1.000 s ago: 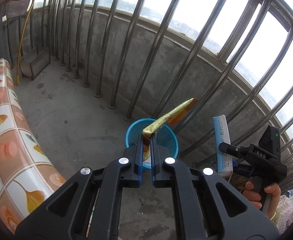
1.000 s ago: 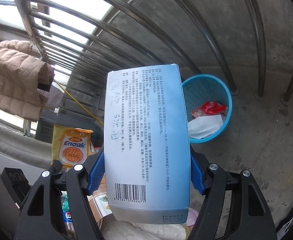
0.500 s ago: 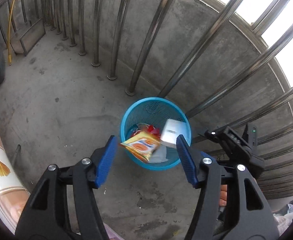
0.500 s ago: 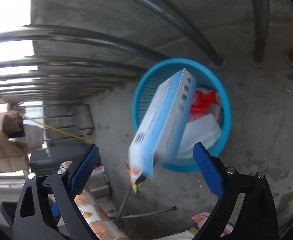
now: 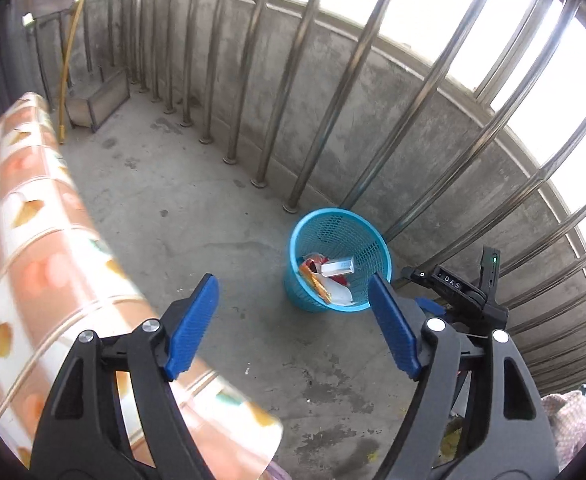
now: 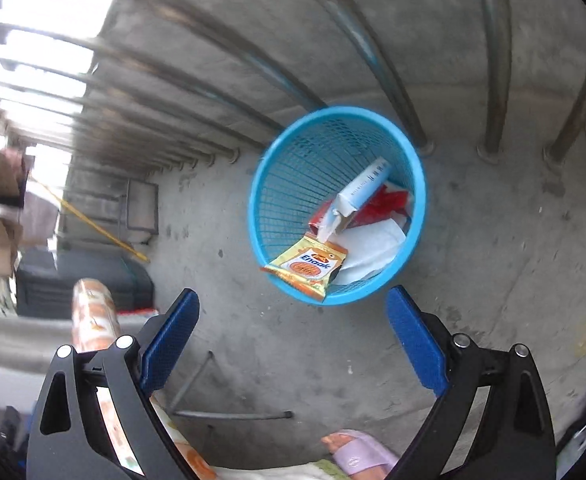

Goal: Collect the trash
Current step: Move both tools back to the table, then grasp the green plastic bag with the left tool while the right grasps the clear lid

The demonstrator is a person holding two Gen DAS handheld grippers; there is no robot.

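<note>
Trash sits in the bin (image 6: pixel 419 196): box (image 6: pixel 367 184) leaning on the far wall, snack packet (image 6: pixel 307 266) against the near rim. Left gripper (image 5: pixel 293 322) and right gripper (image 6: pixel 293 344) both gape empty above the floor, likely free for more pickups.

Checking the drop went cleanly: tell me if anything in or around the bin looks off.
The snack packet hangs over the near rim of the blue bin, not fully inside. The box lies tilted on the other trash, one end torn open. Nothing has spilled onto the floor.
</note>
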